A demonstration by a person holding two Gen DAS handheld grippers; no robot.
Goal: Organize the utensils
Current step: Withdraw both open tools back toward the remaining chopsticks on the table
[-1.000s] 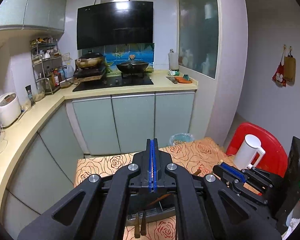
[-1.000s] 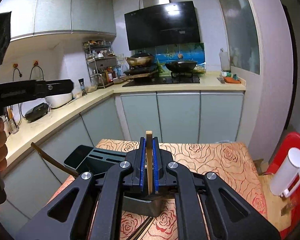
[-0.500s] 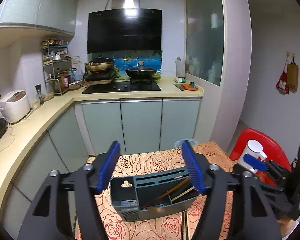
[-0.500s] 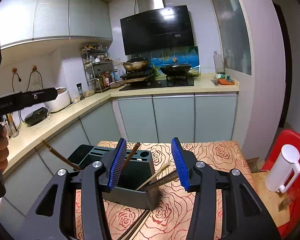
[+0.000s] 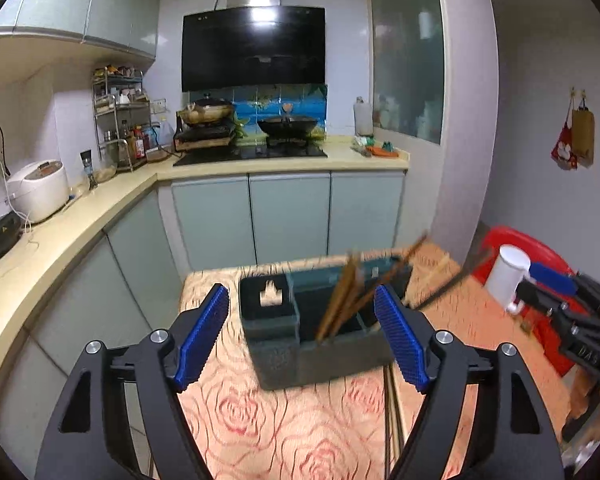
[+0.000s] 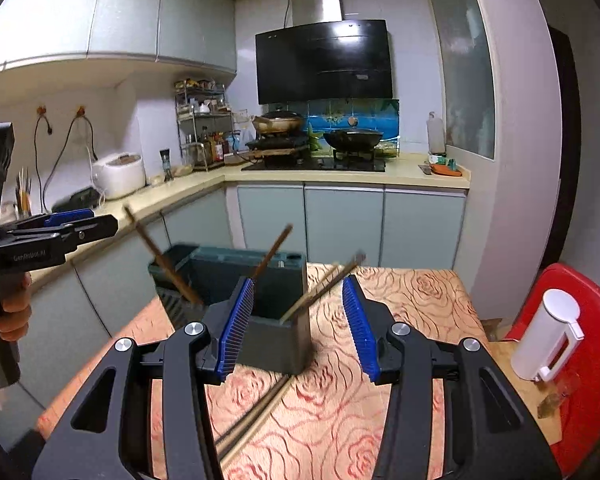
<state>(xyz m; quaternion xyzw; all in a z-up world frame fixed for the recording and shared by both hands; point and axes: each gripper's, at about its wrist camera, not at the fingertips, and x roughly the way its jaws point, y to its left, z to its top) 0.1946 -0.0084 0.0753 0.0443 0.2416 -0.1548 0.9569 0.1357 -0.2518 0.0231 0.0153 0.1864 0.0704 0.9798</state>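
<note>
A dark grey utensil holder point(image 5: 320, 356) stands on the rose-patterned tablecloth. Brown chopsticks point(image 5: 340, 300) lean inside it, blurred. My left gripper point(image 5: 300, 292) is just in front of the holder; its jaws are opening, and the pads touch nothing. In the right wrist view the same holder point(image 6: 276, 344) has chopsticks point(image 6: 320, 292) sticking out at different angles. My right gripper point(image 6: 299, 280) is open in front of it, gripping nothing. Two loose chopsticks point(image 6: 252, 420) lie on the cloth beneath it. Each gripper shows in the other's view, the left gripper point(image 6: 60, 232) in a person's hand.
A white lidded jug point(image 6: 548, 332) stands on a red plastic chair point(image 6: 592, 320) to the right of the table. Kitchen cabinets and an L-shaped counter point(image 5: 100, 208) with a rice cooker point(image 5: 40, 188) lie behind and to the left.
Both grippers went from shut to open and drew back from the holder. The right one let go of a chopstick; chopsticks now lean in the holder.
</note>
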